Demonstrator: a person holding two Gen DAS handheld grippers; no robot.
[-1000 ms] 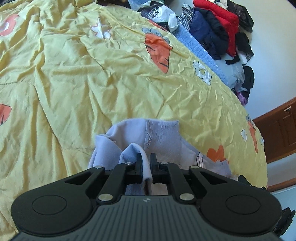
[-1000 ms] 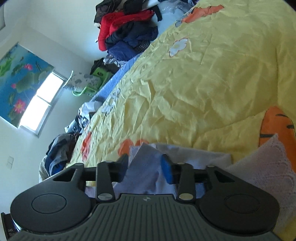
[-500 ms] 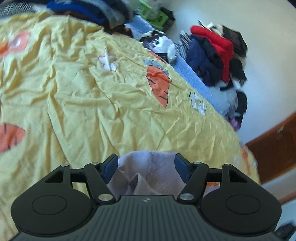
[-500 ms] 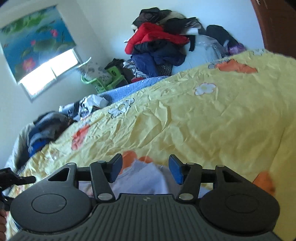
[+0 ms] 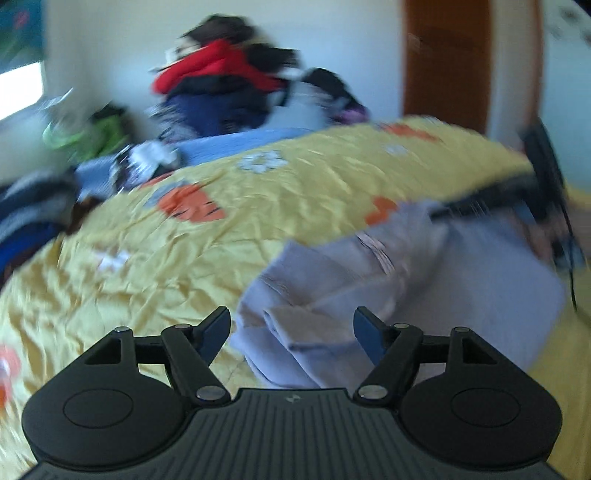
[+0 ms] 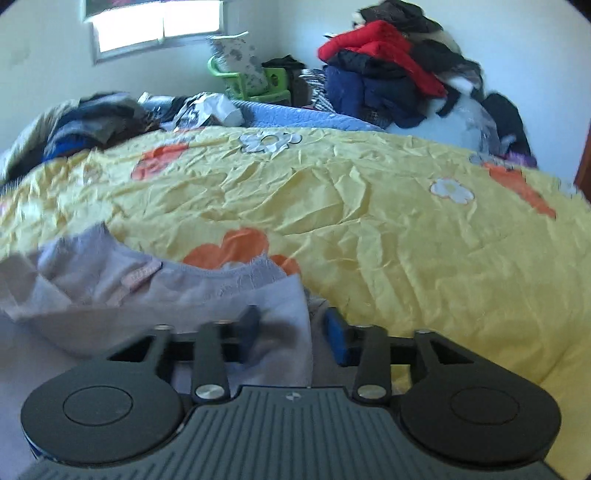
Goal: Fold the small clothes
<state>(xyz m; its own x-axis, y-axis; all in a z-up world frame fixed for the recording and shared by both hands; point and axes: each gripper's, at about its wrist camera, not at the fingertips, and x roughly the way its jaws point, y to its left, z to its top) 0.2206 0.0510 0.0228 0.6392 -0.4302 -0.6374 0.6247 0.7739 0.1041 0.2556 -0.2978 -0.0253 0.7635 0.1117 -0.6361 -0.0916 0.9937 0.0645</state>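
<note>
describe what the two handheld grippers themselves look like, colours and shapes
Both the left gripper and right gripper are matte black: a ribbed centre plate with a small logo, round discs either side, silver pivot screws on linkage bars, and blue fingertip pads. No sleeves show.

Yellow bedspread point(image 6: 369, 206), clothes heap point(image 6: 391, 70)

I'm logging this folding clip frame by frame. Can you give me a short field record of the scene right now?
surface: yellow quilt with orange and white flower prints
garment: lavender garment, bunched and partly folded, lying on the quilt
left gripper: open, jaws on either side of a fold, not clamping
right gripper: open, garment edge between the jaws
background: pile of clothes by the wall, window
image quality: left view blurred
</note>
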